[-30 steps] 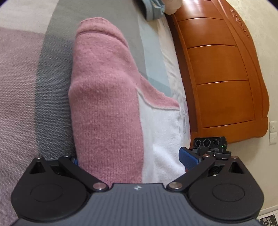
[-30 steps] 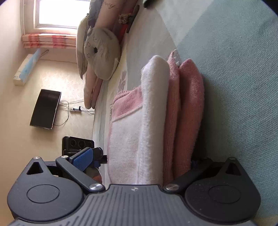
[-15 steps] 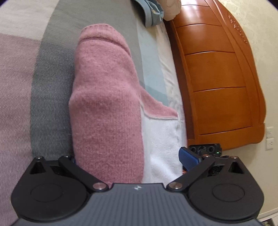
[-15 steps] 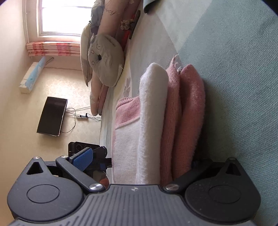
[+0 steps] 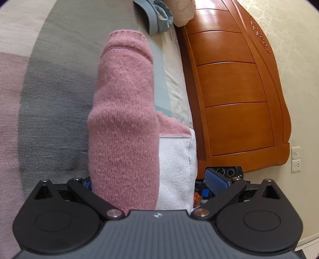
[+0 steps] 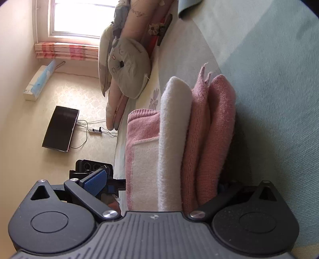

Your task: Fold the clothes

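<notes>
A folded pink and white knit sweater (image 5: 123, 123) lies as a thick stack on the bed. My left gripper (image 5: 150, 182) straddles one end of it. One finger is tucked under the pink layer, and the blue pad (image 5: 215, 180) stands a little off the white cloth. From the other end, my right gripper (image 6: 159, 183) straddles the same stack (image 6: 211, 127). Its far finger is hidden beneath the pink folds, while its blue pad (image 6: 95, 181) sits apart from the cloth. Both grippers are open wide.
The striped bedspread (image 5: 51, 103) runs grey, pink and teal. A wooden headboard (image 5: 235, 99) stands on the right of the left wrist view, with pillows (image 5: 159, 14) at its top. A plush bunny (image 6: 127, 67) lies at the bed's edge, and a dark screen (image 6: 59, 129) hangs on the wall.
Both views have shifted slightly; more of the headboard, pillows and window shows now. The stack stays between both grippers' fingers, and the jaws have not visibly closed.
</notes>
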Demonstrator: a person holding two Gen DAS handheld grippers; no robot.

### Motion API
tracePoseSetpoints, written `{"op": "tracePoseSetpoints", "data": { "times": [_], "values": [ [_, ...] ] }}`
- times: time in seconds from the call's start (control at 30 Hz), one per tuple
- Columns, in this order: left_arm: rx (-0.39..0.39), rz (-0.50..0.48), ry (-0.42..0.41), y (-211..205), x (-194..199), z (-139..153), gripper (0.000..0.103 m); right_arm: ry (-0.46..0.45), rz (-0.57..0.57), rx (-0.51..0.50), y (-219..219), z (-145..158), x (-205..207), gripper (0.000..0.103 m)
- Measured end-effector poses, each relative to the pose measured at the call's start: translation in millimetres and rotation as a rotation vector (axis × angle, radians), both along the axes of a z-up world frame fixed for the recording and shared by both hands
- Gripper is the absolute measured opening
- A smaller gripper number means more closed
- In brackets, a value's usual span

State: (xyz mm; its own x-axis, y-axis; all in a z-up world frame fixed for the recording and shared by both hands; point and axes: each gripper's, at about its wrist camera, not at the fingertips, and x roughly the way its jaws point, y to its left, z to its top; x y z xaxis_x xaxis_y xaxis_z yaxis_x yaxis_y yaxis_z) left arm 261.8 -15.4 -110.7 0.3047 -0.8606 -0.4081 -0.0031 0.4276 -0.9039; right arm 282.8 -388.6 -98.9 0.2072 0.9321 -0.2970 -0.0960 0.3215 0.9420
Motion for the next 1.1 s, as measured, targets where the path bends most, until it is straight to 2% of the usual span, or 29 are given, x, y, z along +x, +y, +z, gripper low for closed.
{"op": "tracePoseSetpoints", "data": {
  "times": [0.27,0.37,0.6,0.87,1.03,1.1],
  "values": [
    [-0.025,-0.035,-0.012,-21,10,-9,0.101,-0.008,-0.05,-0.01,-33,12,4,0.103],
    [-0.048,-0.053,0.001,-40,21,-12,0.101,-0.002,-0.077,-0.029,-55,17,9,0.103],
    [-0.126,-0.101,0.053,-104,58,-27,0.101,-0.009,-0.153,-0.126,-125,39,40,0.103],
    [-0.181,-0.158,0.059,-193,110,-35,0.101,-0.035,-0.238,-0.262,-207,64,84,0.103],
    [-0.19,-0.196,0.077,-231,129,-49,0.101,-0.026,-0.314,-0.293,-257,58,112,0.103],
    [-0.161,-0.216,0.084,-238,130,-55,0.101,-0.01,-0.34,-0.293,-273,47,119,0.103]
  ]
}}
